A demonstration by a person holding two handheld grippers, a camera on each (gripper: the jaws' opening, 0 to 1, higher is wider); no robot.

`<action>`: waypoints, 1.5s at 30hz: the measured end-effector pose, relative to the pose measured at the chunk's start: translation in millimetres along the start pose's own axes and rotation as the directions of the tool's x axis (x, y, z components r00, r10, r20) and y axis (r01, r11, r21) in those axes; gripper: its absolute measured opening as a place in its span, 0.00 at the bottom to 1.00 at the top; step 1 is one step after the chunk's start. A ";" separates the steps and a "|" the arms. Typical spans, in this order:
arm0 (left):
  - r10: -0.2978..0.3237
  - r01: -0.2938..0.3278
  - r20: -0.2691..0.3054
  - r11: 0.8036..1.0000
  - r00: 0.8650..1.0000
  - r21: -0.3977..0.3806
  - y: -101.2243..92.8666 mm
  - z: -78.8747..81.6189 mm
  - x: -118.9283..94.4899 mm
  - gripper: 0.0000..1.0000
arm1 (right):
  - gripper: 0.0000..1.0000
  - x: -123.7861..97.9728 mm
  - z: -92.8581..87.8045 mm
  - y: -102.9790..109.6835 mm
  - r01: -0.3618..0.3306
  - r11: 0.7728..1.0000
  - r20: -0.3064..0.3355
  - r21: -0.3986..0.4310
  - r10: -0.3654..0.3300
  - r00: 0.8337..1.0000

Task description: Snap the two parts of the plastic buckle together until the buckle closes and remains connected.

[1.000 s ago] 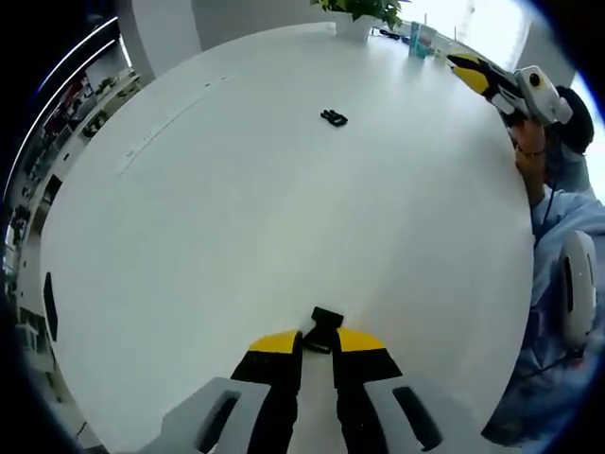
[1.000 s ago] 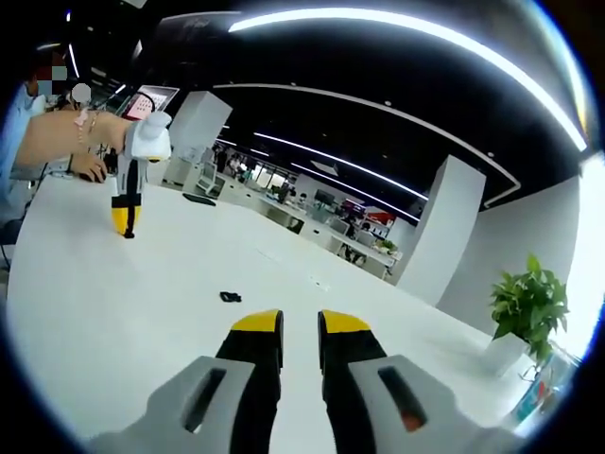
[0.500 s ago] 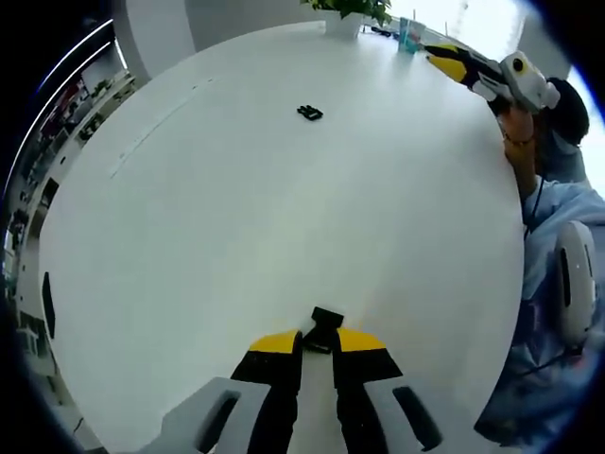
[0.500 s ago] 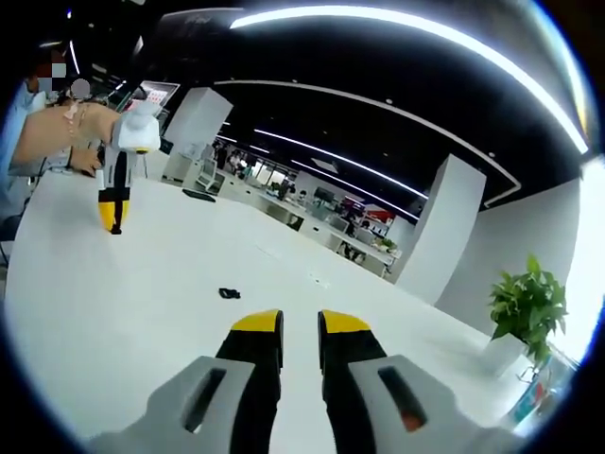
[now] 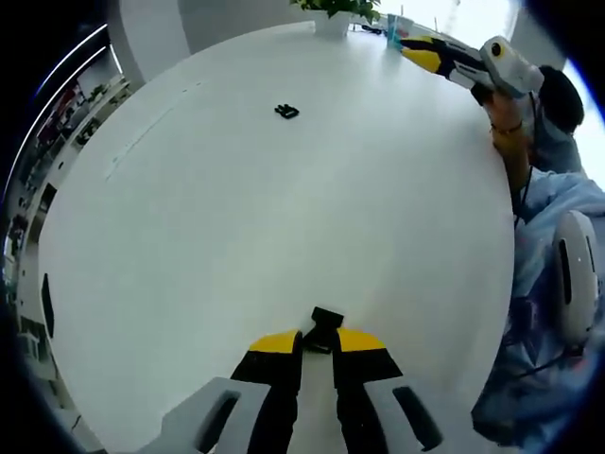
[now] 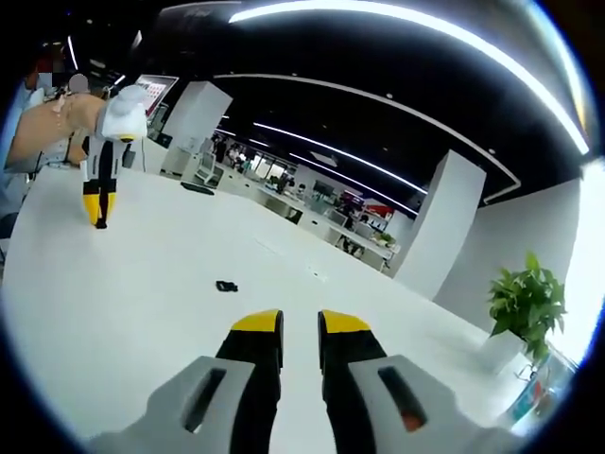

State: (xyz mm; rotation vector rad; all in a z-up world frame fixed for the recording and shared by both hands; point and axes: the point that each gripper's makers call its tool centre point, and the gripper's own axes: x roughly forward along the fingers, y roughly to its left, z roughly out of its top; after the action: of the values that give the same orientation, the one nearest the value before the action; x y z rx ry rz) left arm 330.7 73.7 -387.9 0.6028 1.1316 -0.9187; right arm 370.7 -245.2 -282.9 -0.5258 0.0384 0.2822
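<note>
My left gripper point(image 5: 318, 339) is shut on one black buckle part point(image 5: 324, 327), which sticks out past its yellow tips low over the white table point(image 5: 284, 227). The other black buckle part point(image 5: 286, 112) lies loose on the table far ahead. In the right gripper view that loose part point(image 6: 225, 286) lies ahead and to the left of my right gripper point(image 6: 301, 326), whose jaws stand a narrow gap apart with nothing between them. The left gripper point(image 6: 97, 216) hangs tip down at the upper left of that view. The right gripper point(image 5: 423, 53) reaches in over the far table edge.
A potted plant point(image 6: 529, 303) stands at the table's far right, and the plant point(image 5: 336, 8) tops the left gripper view. A person's arm point(image 5: 515, 156) and light sleeve point(image 5: 558, 213) line the table's right edge. Office desks and a white pillar point(image 6: 444, 236) stand beyond.
Both views have swung, shifting the loose part in the picture. The left gripper sits further left and higher in the right gripper view. The left gripper's hold on its part is unchanged.
</note>
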 end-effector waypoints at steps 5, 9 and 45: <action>-0.005 0.005 0.003 1.000 1.000 0.004 -4.4 -1.8 -1.8 0.12 | 0.15 0.1 -0.7 -6.3 0.022 1.000 0.002 0.015 -0.022 1.000; -0.013 0.013 0.009 1.000 1.000 0.007 -6.2 -3.2 -2.6 0.12 | 0.15 2.8 -0.4 -4.8 0.005 0.999 0.009 0.043 -0.006 1.000; -0.062 0.061 0.044 0.998 0.997 0.020 -12.2 -5.9 -1.0 0.12 | 0.18 59.8 56.7 25.4 -0.269 0.963 -0.074 -0.025 0.266 0.961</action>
State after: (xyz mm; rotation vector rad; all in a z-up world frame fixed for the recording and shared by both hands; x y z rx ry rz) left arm 317.1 72.5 -388.5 0.5628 1.1074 -0.9921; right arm 419.1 -180.5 -252.7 -0.5656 0.1739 0.5300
